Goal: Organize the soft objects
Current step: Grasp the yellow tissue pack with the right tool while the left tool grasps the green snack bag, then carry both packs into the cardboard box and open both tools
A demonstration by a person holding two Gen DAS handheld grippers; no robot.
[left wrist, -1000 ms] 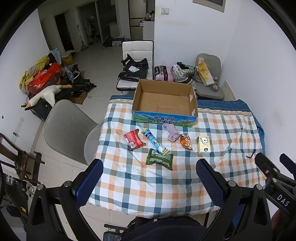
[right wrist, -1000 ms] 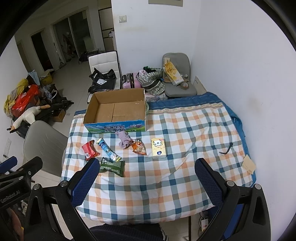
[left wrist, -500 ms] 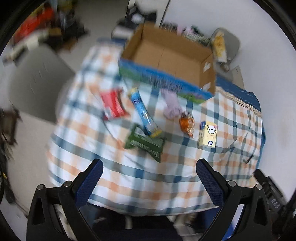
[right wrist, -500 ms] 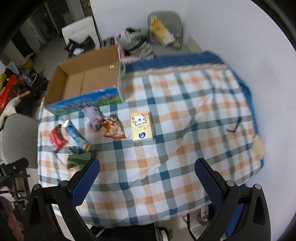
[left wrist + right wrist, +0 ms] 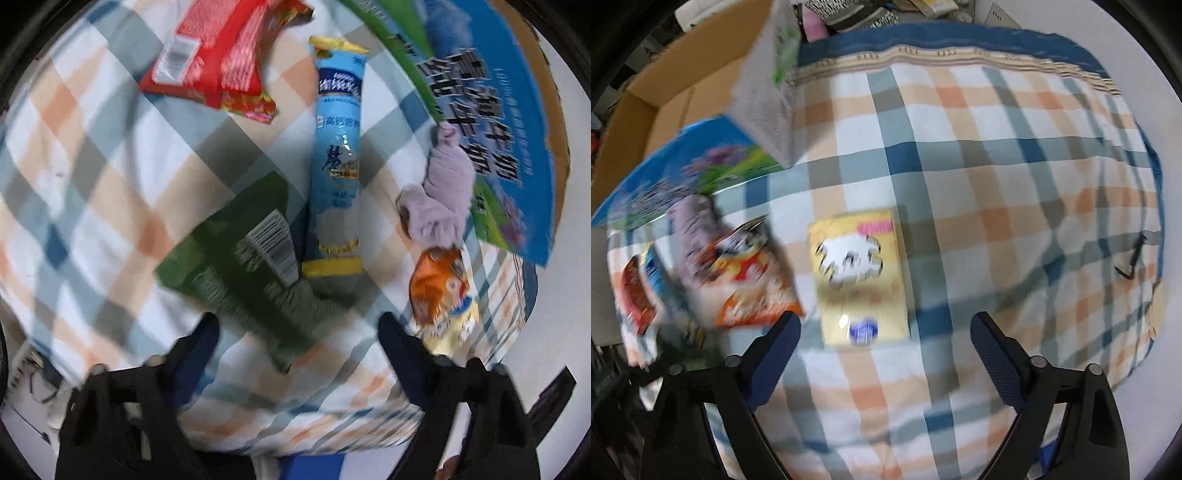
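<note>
- Left gripper (image 5: 299, 325): jaws spread wide, holding nothing. It hangs just above the near end of the green packet (image 5: 240, 254), with neither finger touching it.
- Right gripper (image 5: 886, 328): jaws likewise wide apart and empty, poised at the near edge of the yellow carton (image 5: 860, 277).
- Items lie loose on the checked tablecloth (image 5: 997, 184): red snack packet (image 5: 218, 55) far left, blue tube sachet (image 5: 336, 147) beside the green packet, lilac cloth (image 5: 439, 195) against the box front, orange snack bag (image 5: 439, 291) near right.
- Cardboard box (image 5: 665, 110) stands open at the far left of the table; no item is visible inside it.
- Judgement: approach stage, first picks not yet made.
- Next move calls for lowering each gripper until its fingers straddle its target, closing gently, then carrying to the box.
- Both views are motion-blurred; fine contact cannot be confirmed.
</note>
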